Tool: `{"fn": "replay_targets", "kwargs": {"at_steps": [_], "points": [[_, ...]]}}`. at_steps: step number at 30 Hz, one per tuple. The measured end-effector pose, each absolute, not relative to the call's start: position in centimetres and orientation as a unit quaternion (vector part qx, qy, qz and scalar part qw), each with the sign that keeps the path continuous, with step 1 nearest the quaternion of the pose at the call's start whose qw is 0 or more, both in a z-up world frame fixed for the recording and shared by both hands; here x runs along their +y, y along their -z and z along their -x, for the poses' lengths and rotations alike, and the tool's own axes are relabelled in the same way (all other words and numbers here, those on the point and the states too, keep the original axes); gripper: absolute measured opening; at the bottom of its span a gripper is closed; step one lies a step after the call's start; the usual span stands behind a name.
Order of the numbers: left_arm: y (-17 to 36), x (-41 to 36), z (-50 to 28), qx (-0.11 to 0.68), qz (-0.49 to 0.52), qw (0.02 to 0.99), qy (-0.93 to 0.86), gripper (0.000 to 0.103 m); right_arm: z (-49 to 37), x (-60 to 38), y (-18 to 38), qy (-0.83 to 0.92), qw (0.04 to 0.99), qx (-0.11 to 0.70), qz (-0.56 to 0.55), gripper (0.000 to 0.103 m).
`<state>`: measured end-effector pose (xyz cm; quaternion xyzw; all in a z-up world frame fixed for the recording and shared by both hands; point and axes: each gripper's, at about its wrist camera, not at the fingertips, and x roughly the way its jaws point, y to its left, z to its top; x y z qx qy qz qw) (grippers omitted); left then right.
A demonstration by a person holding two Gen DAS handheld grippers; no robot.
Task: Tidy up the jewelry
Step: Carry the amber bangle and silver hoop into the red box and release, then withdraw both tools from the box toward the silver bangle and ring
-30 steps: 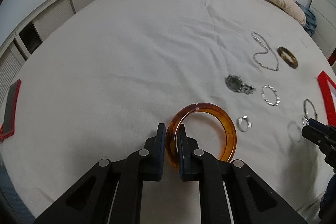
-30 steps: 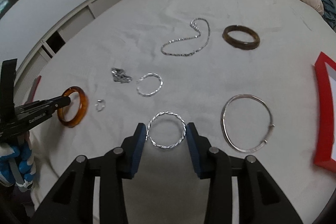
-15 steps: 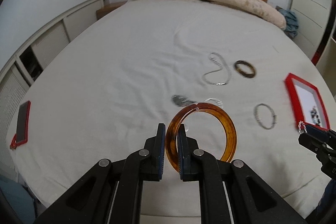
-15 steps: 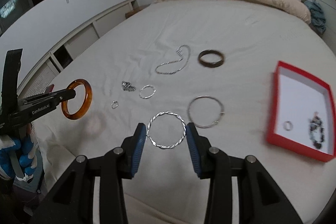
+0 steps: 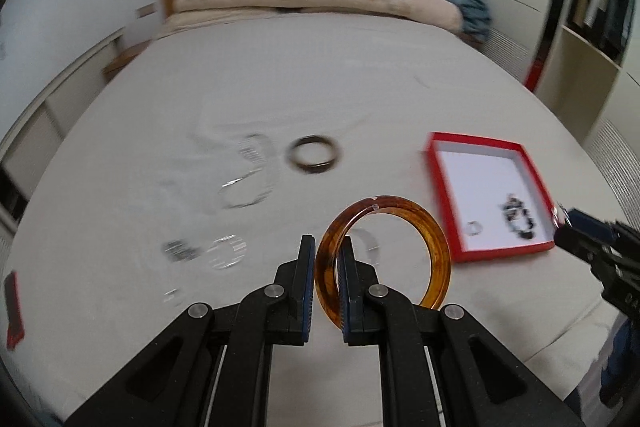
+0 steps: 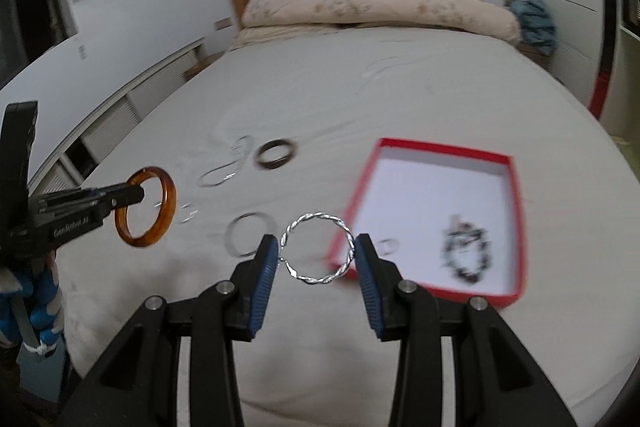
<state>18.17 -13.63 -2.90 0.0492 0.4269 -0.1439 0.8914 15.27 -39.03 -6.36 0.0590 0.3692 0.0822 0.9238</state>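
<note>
My left gripper [image 5: 325,267] is shut on an amber bangle [image 5: 434,247] and holds it upright above the white bed; it also shows in the right wrist view [image 6: 166,207]. My right gripper [image 6: 318,259] is shut on a twisted silver bangle [image 6: 316,225], held across its width above the near left corner of the red box [image 6: 444,151]. The red box [image 5: 476,147] holds a small ring [image 6: 389,246] and a dark beaded bracelet [image 6: 466,253]. On the bed lie a dark brown bangle [image 6: 276,155], a silver chain [image 6: 228,163] and a thin silver bangle [image 6: 250,239].
The bed sheet [image 6: 400,87] has a folded beige quilt [image 6: 360,3] at the wooden headboard. A small silver ring [image 6: 188,213] lies near the amber bangle. White cabinets [image 6: 132,107] run along the left wall. A red-edged phone [image 5: 14,307] lies at the bed's left edge.
Both grippers have risen and swung right with their bangles. The red box has come into full view, and the right gripper now hovers at its near left corner.
</note>
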Motion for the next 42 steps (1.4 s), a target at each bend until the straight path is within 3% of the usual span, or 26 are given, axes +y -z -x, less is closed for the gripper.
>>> {"fn": "replay_targets", "kwargs": {"at_steps": [15, 28, 37, 42], "points": [[9.9, -31.8, -27.0, 0.449, -0.139, 0.853, 0.227, 0.011, -26.6, -50.0, 12.8, -0.037, 0.902, 0.427, -0.044, 0.037], [14.0, -34.9, -28.5, 0.424, -0.222, 0.851, 0.214, 0.014, -30.4, -51.0, 18.4, -0.061, 0.873, 0.482, 0.032, 0.038], [15.3, -33.8, -28.8, 0.453, -0.188, 0.845, 0.214, 0.023, -29.9, -51.1, 18.4, -0.053, 0.868, 0.49, 0.064, 0.039], [14.5, -32.7, -28.3, 0.458, -0.166, 0.847, 0.214, 0.029, -28.8, -51.3, 17.3, -0.04, 0.871, 0.486, 0.062, 0.046]]}}
